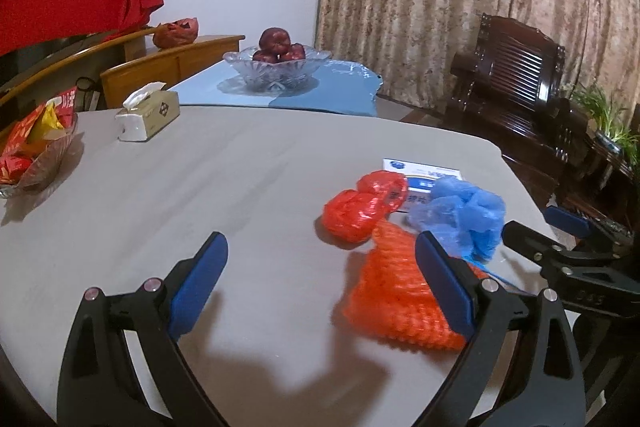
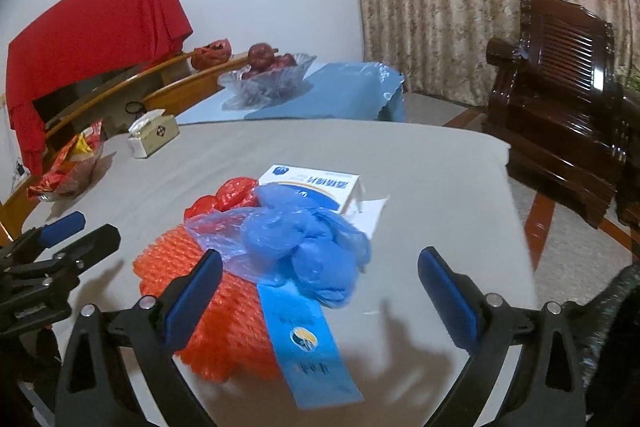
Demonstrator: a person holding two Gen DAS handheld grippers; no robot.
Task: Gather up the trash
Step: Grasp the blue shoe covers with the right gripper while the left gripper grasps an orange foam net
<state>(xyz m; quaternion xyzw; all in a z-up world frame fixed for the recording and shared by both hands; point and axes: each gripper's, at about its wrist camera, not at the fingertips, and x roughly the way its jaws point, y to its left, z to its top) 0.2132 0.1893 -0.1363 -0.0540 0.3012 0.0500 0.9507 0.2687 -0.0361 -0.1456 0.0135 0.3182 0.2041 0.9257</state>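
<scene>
Orange foam netting [image 2: 208, 307] sits crumpled on the grey cloth-covered bench [image 1: 240, 187], and right against it a scrunched red plastic bag [image 1: 362, 209], a wad of thin blue plastic film [image 2: 304, 251] and a white-and-blue cardboard box [image 2: 320, 187] are all heaped together, with a blue paper strip [image 2: 312, 343] trailing out from under the film. The left gripper [image 1: 322, 267] hangs just above the bench beside the heap, jaws spread wide, gripping nothing. The right gripper [image 2: 320, 279] hovers over the heap, jaws wide apart too, empty; its left finger overlaps the netting in view, contact unclear
</scene>
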